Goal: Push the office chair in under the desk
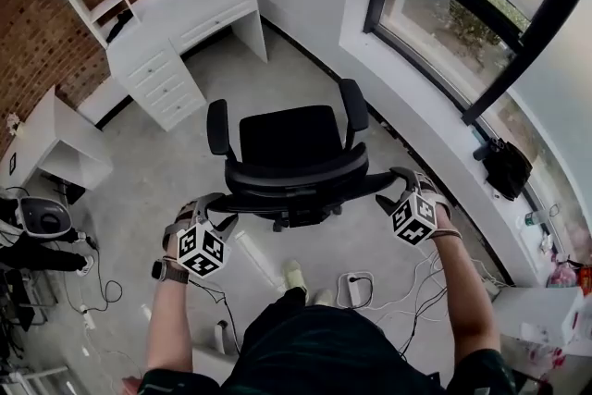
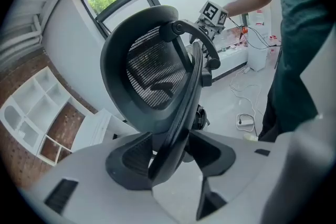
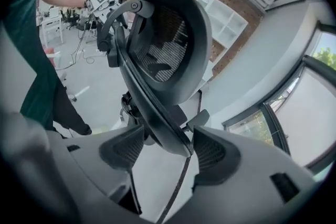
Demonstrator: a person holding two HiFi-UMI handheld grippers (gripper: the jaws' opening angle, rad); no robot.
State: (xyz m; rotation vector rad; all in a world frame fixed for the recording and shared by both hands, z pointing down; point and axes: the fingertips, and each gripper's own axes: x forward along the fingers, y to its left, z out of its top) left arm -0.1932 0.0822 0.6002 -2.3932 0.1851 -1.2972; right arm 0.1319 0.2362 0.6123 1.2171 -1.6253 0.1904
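Note:
In the head view, a black office chair (image 1: 291, 139) stands on the grey floor with its seat facing the white desk (image 1: 199, 5) at the far left corner. I stand behind its backrest (image 1: 296, 178). My left gripper (image 1: 220, 206) is at the backrest's left edge and my right gripper (image 1: 396, 185) at its right edge. In the left gripper view the mesh backrest (image 2: 152, 76) has its frame edge between the open jaws of the left gripper (image 2: 168, 157). The right gripper (image 3: 168, 152) likewise stands open astride the backrest's (image 3: 168, 44) other edge.
A white drawer unit (image 1: 162, 83) stands under the desk's left side, with the knee space to its right. A small white table (image 1: 55, 139) is at the left. The window wall (image 1: 435, 32) runs along the right. Cables and a power strip (image 1: 356, 291) lie by my feet.

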